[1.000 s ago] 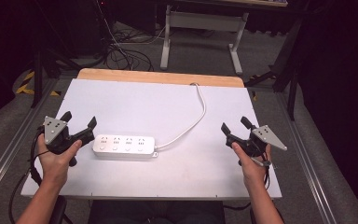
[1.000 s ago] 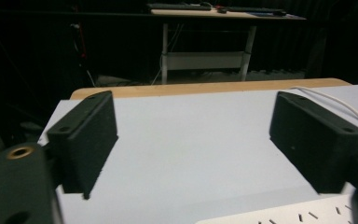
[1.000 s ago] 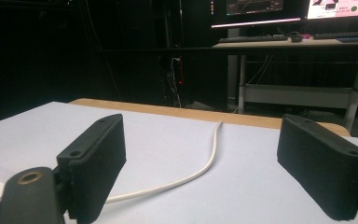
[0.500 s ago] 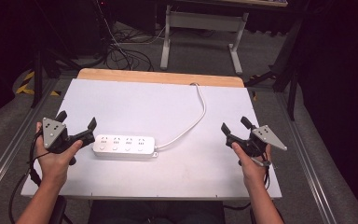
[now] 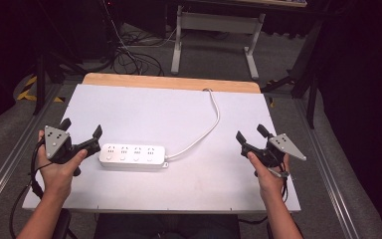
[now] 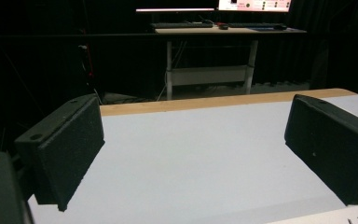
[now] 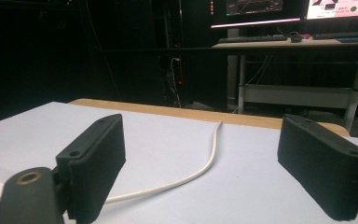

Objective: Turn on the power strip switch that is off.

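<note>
- Power strip [image 5: 133, 156], white, lies flat on the surface [image 5: 179, 109], near the front edge and left of centre, long side parallel to that edge.
- Its white cord [image 5: 206, 130] leaves the right end, curves up across the middle of the surface and goes over the back edge, by the bare wooden strip [image 5: 169, 82] there.
- Left hand-held gripper [image 5: 81, 135] sits at the left edge, near the front-left corner, held in the person's left hand [image 5: 59, 167]. Jaws have just been opening and now stand wide apart, nothing between them. The nearer jaw tip is just beside the strip's left end; contact can't be told from above.
- In the left gripper view the left hand-held gripper [image 6: 191, 158] has only bare white surface between its pads.
- Right hand-held gripper [image 5: 251, 134] is near the right edge, in the right hand [image 5: 268, 172], well apart from the strip. Jaws spread wide, gripping nothing.
- In the right gripper view the right hand-held gripper [image 7: 200, 168] looks over the cord [image 7: 205, 163], which lies on the surface beyond its pads.
</note>
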`<action>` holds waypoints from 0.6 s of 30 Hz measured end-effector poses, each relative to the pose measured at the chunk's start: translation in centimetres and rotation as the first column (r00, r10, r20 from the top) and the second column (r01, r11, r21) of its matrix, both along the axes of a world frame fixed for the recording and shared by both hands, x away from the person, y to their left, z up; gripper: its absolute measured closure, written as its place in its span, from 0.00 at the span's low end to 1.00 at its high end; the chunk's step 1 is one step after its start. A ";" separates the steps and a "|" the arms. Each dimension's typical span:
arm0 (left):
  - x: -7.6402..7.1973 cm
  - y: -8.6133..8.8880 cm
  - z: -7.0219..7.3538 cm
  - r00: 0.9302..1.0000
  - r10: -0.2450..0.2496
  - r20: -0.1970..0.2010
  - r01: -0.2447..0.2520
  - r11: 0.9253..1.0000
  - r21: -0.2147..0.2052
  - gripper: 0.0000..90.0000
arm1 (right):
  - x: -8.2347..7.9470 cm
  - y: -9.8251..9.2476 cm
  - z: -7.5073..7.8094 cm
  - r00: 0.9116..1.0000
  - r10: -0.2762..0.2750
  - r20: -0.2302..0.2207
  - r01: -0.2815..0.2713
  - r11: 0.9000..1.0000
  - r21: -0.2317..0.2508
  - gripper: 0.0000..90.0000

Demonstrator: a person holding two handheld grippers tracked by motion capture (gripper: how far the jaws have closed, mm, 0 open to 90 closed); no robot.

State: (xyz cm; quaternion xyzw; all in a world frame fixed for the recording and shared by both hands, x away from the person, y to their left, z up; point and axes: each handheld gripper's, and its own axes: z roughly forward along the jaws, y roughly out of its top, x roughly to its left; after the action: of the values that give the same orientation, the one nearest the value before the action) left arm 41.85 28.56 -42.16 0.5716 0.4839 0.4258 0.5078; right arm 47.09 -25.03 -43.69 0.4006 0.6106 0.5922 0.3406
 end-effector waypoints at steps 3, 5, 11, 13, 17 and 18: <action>0.0 0.0 0.0 1.000 0.000 0.001 0.000 1.000 0.001 0.06 | 0.0 0.0 0.0 1.000 0.000 0.001 0.000 1.000 0.001 0.16; 0.0 0.0 0.0 1.000 0.000 0.001 0.000 1.000 0.002 0.06 | 0.0 0.0 0.0 1.000 0.001 -0.001 -0.001 1.000 0.004 0.15; 0.0 0.0 0.0 1.000 -0.002 0.000 0.002 1.000 0.002 0.06 | 0.1 0.0 0.0 1.000 0.003 -0.006 -0.003 1.000 0.007 0.07; 0.0 0.0 -0.1 1.000 -0.003 0.000 0.003 1.000 0.002 0.06 | 0.1 0.0 0.0 1.000 0.006 -0.006 -0.006 1.000 0.006 0.05; 0.0 0.0 -0.1 1.000 -0.003 0.001 0.003 1.000 0.003 0.06 | 0.2 0.1 -0.1 1.000 0.004 -0.004 -0.004 1.000 0.001 0.04; 0.0 0.0 -0.1 1.000 -0.003 0.001 0.003 1.000 0.003 0.06 | 0.2 0.1 -0.1 1.000 0.004 -0.006 -0.004 1.000 0.001 0.04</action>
State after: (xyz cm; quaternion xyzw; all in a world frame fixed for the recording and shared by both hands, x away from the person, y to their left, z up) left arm 41.87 28.53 -42.22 0.5729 0.4819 0.4261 0.5079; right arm 47.28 -24.94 -43.79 0.4012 0.6121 0.5920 0.3375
